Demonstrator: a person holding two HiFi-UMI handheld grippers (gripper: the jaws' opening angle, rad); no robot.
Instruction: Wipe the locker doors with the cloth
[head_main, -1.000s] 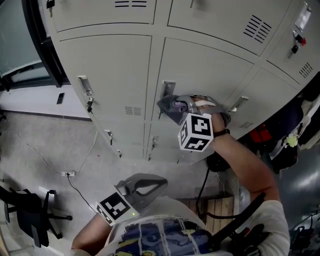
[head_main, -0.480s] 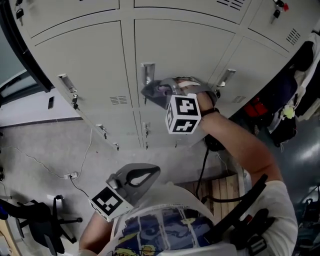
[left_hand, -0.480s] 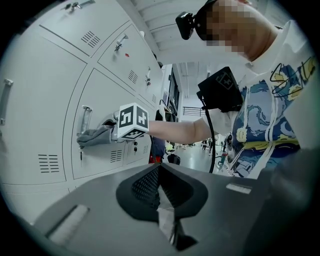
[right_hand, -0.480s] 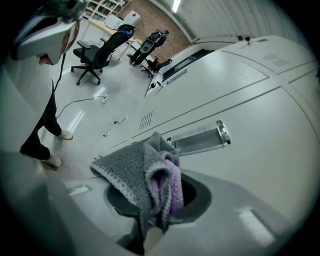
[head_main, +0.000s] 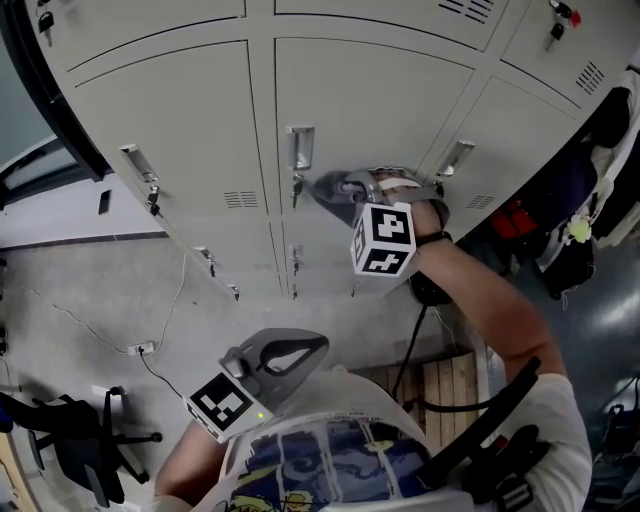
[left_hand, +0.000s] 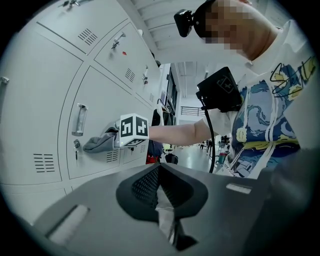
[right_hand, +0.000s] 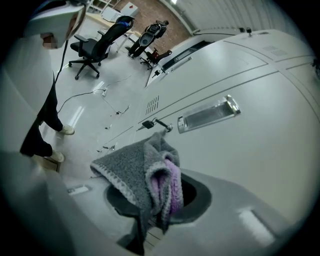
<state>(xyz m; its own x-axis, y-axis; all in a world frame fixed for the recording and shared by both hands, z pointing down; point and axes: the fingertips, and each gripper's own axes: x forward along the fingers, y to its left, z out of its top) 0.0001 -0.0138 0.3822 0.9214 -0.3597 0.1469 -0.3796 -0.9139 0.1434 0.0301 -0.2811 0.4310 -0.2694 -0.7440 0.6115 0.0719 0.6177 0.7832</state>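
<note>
Cloth (right_hand: 150, 170): mid-grey pile, lilac on the inner fold. Locker doors (head_main: 370, 110), upper frame: uniform pale grey. Right gripper (right_hand: 152, 220): grey body, cube of black-and-white square markers. Left gripper (left_hand: 166, 216): grey body, same black-and-white markers. Shirt (head_main: 330, 465), lower centre: white with blue and yellow swirls. Floor (head_main: 90, 280), left: speckled grey. Office chair (head_main: 60, 440), lower left: black.

Grey floor (head_main: 80, 270), cable (head_main: 170, 310) trailing to power strip (head_main: 140, 348), office chair (head_main: 60, 438), wooden pallet (head_main: 442, 382)
</note>
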